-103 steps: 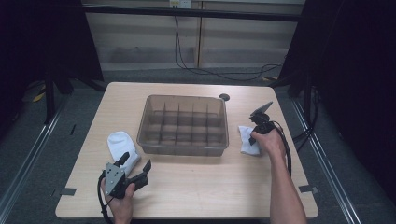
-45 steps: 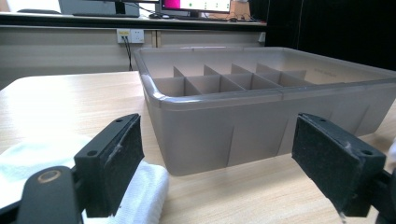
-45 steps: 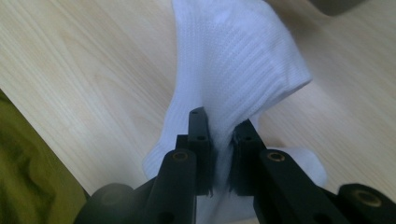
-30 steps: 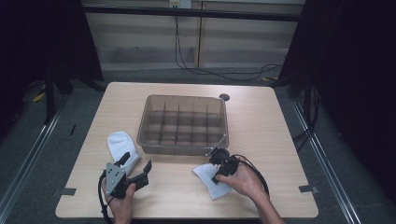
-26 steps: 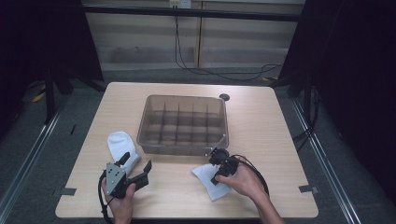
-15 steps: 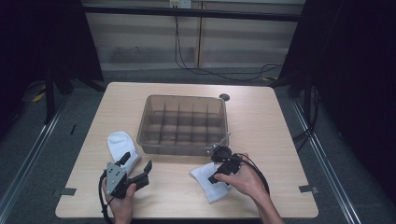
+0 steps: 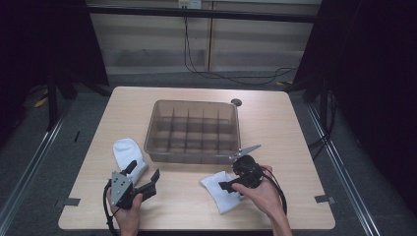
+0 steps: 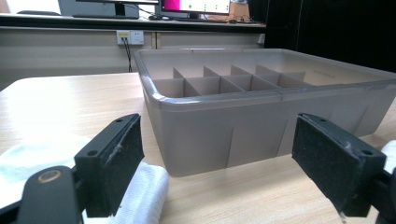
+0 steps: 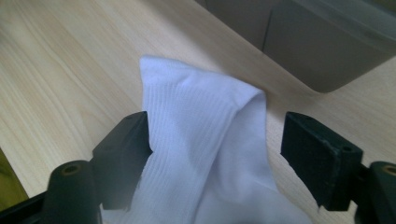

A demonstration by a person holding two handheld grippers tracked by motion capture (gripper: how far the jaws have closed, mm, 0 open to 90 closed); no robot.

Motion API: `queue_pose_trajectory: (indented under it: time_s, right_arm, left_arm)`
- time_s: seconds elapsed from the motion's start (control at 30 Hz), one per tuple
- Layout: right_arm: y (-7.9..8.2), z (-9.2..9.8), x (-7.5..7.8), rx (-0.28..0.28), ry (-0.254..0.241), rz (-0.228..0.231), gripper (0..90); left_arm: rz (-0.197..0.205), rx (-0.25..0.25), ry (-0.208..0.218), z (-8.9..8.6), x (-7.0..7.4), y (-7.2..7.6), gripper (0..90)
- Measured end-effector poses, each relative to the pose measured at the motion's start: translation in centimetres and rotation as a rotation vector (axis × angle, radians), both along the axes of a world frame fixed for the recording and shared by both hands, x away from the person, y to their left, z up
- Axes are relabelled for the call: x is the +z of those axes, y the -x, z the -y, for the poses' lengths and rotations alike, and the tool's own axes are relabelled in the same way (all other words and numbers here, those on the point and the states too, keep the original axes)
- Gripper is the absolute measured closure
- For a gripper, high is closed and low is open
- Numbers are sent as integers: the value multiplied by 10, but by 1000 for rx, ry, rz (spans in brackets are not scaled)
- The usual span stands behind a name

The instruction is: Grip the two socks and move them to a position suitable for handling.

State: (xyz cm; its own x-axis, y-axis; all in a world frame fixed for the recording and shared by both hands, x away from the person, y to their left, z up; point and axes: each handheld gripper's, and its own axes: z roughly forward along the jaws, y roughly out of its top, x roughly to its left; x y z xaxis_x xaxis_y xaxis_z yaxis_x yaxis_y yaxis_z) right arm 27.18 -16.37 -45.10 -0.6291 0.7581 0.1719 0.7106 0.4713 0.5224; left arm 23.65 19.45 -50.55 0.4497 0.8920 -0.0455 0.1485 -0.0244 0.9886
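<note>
A: Where does the high view sit?

B: Above the person's edge of the wooden table (image 7: 295,132), facing forward and down, far enough to take in the whole top and the floor around it.

A: And the left gripper view?

B: Low, near table level, looking across at the divided grey bin (image 8: 261,116) close ahead.

A: The right gripper view?

B: Very close, tilted down on a white sock (image 9: 215,154), with a corner of that bin (image 9: 317,42). All three share the bin.

No readable text, labels, brands or numbers appear; the distant monitor screens are too blurred to read.
</note>
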Motion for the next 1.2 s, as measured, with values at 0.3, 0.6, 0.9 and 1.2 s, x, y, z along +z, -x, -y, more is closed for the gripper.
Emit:
queue_pose_trajectory:
  time_s: [0.3,0.6,0.9,1.2]
  right_arm:
    - [19,40,-2,-135,-72,185,146]
    - [36,71,-15,-326,-139,391,139]
    - [42,96,-39,-619,-149,624,138]
    - [45,108,-55,-812,-131,819,146]
  left_arm:
    - [2,0,1,0,0,0,163]
    - [3,-2,-3,0,0,0,163]
    - [-13,-6,-10,0,0,-1,161]
    - [-26,-7,-1,0,1,-3,161]
